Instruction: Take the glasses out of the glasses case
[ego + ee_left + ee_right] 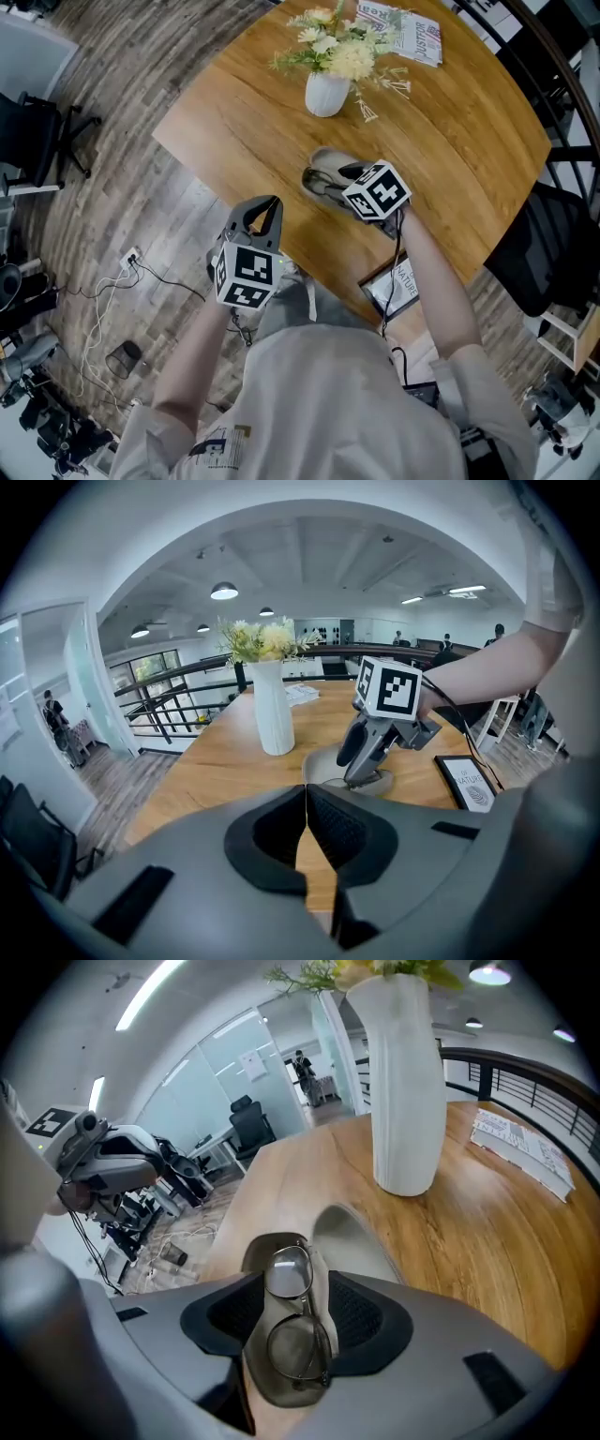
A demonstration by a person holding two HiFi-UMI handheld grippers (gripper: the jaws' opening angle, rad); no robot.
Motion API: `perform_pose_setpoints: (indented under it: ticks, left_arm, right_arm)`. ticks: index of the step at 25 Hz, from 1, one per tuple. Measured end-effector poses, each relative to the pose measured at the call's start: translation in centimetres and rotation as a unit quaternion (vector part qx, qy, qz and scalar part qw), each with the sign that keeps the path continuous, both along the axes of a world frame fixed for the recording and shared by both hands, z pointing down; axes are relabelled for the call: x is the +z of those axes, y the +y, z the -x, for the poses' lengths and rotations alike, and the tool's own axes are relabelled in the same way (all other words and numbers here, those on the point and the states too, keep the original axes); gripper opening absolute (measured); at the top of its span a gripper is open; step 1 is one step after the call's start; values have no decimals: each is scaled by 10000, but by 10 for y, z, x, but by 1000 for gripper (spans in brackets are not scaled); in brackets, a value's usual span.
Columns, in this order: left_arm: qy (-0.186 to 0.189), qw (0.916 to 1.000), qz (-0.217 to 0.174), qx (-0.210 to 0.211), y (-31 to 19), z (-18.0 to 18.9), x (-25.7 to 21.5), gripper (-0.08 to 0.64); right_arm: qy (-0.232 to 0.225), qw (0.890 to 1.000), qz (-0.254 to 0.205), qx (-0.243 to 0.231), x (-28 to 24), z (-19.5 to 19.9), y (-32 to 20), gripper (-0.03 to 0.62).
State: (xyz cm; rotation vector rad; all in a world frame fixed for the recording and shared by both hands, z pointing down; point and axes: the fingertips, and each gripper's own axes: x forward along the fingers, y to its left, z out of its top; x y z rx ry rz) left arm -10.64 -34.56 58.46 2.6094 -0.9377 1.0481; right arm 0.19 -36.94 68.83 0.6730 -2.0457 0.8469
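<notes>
An open grey glasses case (323,161) lies mid-table in front of the vase. In the right gripper view its raised lid (352,1232) stands beyond the jaws, and thin-framed glasses (298,1344) lie in the lower half. My right gripper (295,1326) is shut on that lower half, one pad on each side. The left gripper view shows the right gripper (370,761) pointing down into the case (323,761). My left gripper (265,202) hovers at the table's near-left edge, apart from the case. Its jaws (305,794) are shut on nothing.
A white vase of flowers (326,92) stands just behind the case. Newspapers (403,33) lie at the far side. A framed picture (394,286) lies on the wooden table (469,141) by my right arm. A black chair (534,253) stands at the right.
</notes>
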Motion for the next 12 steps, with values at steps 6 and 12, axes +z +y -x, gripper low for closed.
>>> perform_pose_setpoints:
  ticks: [6, 12]
  left_arm:
    - [21, 9998, 182, -126, 2, 3, 12, 20]
    - [-7, 9996, 243, -119, 6, 7, 14, 20]
  right_arm:
    - [179, 9989, 293, -332, 26, 4, 10, 227]
    - [410, 9972, 456, -425, 38, 6, 29, 195]
